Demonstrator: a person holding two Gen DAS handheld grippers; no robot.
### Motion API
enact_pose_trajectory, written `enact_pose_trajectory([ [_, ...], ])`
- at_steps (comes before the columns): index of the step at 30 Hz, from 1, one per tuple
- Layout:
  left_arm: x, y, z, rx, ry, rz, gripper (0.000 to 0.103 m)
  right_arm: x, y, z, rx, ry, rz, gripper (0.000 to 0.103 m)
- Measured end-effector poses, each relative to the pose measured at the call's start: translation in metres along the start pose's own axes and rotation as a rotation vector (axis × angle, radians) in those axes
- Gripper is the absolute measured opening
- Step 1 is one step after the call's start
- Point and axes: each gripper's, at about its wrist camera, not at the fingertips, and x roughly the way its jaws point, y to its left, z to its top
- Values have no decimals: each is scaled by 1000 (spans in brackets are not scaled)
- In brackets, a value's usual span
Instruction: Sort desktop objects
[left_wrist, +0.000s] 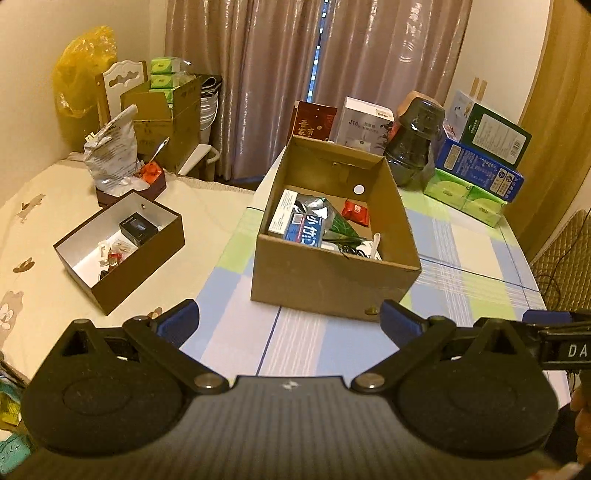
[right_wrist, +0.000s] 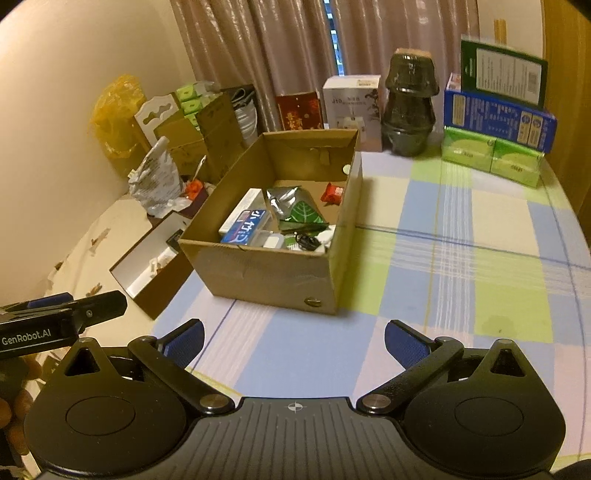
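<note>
Tongs (left_wrist: 290, 321) wide over checked tablecloth (right_wrist: 461, 258)

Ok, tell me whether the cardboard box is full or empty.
Partly full. The cardboard box holds a blue carton, a green leaf packet and a red packet; bare floor shows.

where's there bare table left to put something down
The widest bare patch is the checked cloth right of the cardboard box, reaching back to the green tissue packs. A second strip lies between that box and both open grippers, left and right. The back edge is crowded with cartons and a dark jar; the brown box sits left.
</note>
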Motion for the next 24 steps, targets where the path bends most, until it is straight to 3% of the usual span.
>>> enact_pose_trajectory([
  [24, -15, -14, -7, 24, 10, 12, 102, -14, 7, -7, -4, -13, 5, 101],
])
